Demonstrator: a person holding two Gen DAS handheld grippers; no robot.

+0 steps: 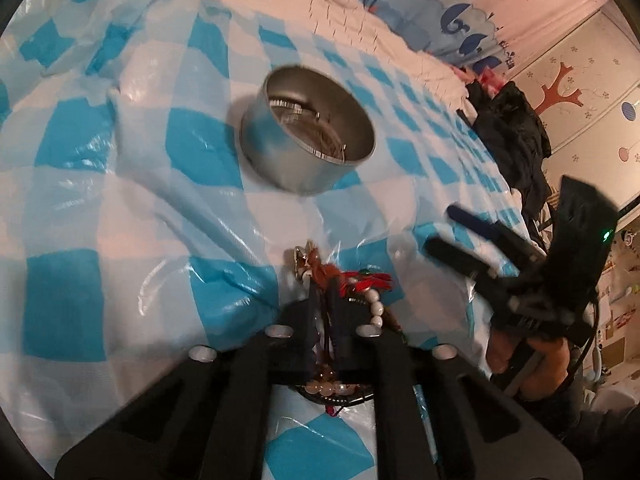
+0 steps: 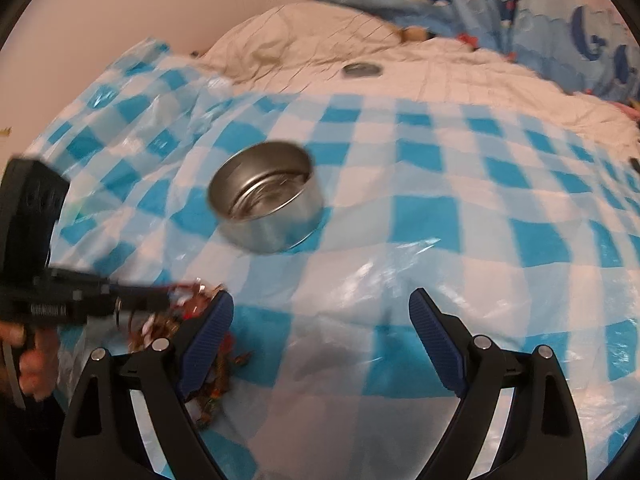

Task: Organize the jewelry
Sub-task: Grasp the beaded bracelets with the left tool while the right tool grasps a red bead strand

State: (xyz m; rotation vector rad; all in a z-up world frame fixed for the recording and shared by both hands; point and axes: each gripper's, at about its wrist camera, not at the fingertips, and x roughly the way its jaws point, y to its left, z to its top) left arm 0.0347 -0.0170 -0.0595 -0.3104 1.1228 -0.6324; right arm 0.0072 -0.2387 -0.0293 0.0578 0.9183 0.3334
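Left tool (image 1: 323, 300) seemingly pinching jewelry pile (image 1: 362, 286)

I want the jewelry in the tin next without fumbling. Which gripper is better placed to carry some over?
Left. The left gripper is shut on the jewelry pile, facing the tin. The right gripper hangs open and empty beside it.

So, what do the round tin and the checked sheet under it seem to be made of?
Round tin: looks like thin bare metal with a dull silver shine; its wall mirrors the blue squares.
Checked sheet: probably thin plastic film, glossy; it shows crinkled folds with bright glints, and it looks partly see-through at the edge.
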